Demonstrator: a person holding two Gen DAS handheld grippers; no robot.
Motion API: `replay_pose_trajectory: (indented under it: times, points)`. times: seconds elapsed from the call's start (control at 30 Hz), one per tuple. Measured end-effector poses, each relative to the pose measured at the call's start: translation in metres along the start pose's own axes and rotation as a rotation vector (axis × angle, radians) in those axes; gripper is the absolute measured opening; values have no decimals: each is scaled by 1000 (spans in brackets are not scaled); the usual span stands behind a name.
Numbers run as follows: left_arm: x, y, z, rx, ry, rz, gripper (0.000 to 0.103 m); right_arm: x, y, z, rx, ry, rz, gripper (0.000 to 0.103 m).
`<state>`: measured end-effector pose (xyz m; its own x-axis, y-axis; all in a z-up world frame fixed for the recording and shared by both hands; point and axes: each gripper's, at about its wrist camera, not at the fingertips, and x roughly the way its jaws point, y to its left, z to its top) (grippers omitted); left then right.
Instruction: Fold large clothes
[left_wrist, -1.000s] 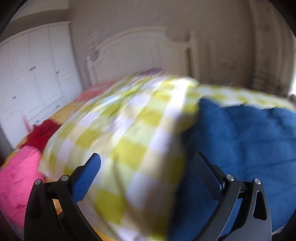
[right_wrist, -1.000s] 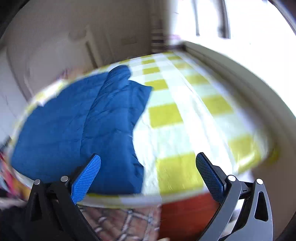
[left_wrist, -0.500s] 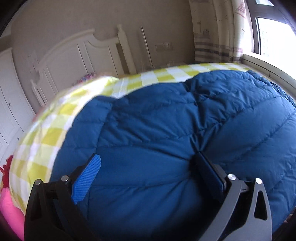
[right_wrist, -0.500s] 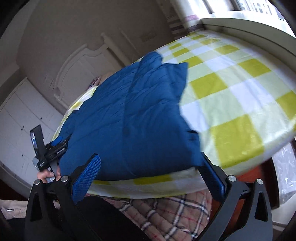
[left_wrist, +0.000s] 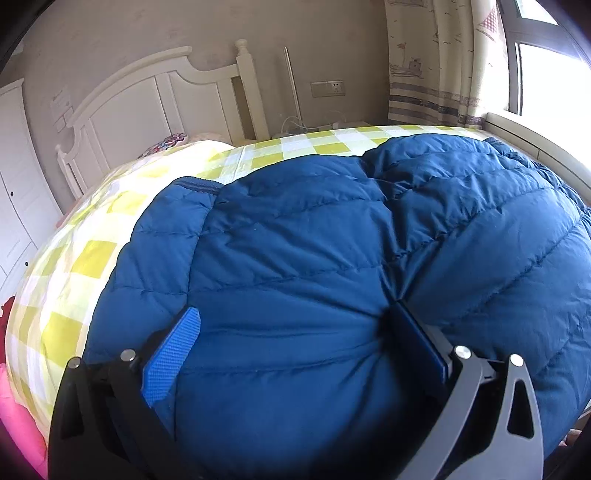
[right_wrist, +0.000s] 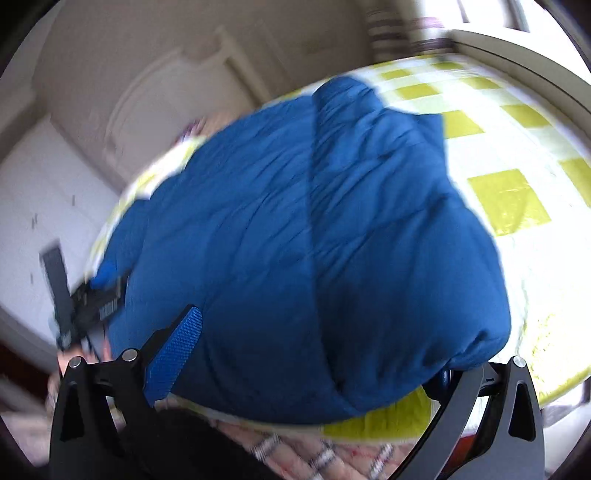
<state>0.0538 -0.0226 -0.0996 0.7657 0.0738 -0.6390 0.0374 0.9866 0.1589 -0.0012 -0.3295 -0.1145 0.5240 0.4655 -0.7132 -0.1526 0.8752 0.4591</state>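
You have the blue down jacket (left_wrist: 332, 258) spread on the checked bed sheet (left_wrist: 74, 266), near edge toward you, with the left gripper (left_wrist: 295, 339) and right gripper (right_wrist: 314, 354) both spread wide over that hem, seemingly ready to pinch it for folding.

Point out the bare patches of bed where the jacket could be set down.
Bare checked sheet lies between the blue jacket and the window side. A narrower strip runs between jacket and wardrobe side. Another runs below the headboard. The near edge is crowded: jacket, both grippers.
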Motion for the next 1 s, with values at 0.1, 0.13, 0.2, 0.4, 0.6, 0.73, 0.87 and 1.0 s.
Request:
replay_pose_trajectory:
  times: [0.1,0.13,0.2,0.4,0.6,0.73,0.87,1.0]
  points:
    - [1,1,0,1,-1,-9,101,-12,-3,-10,0,58,19,99]
    - [1,1,0,1,-1,-8,101,-17,-4,-15,6,76,18,98]
    - [2,1,1,3,-2,-7,101,-24,-4,-23,4,92,1,96]
    - [2,2,1,4,-1,-14,101,-13,-15,-6,120,-20,44,99]
    - [3,2,3,-1,-1,-17,101,18,-7,21,175,-158,64,95]
    - [7,-1,7,9,-6,-20,101,-4,-44,10,289,-300,262,50]
    - [26,-28,34,79,-5,-34,101,-26,-50,16,296,-385,249,40]
    - [60,-52,80,86,77,-116,100,-47,-54,46,274,-475,184,39]
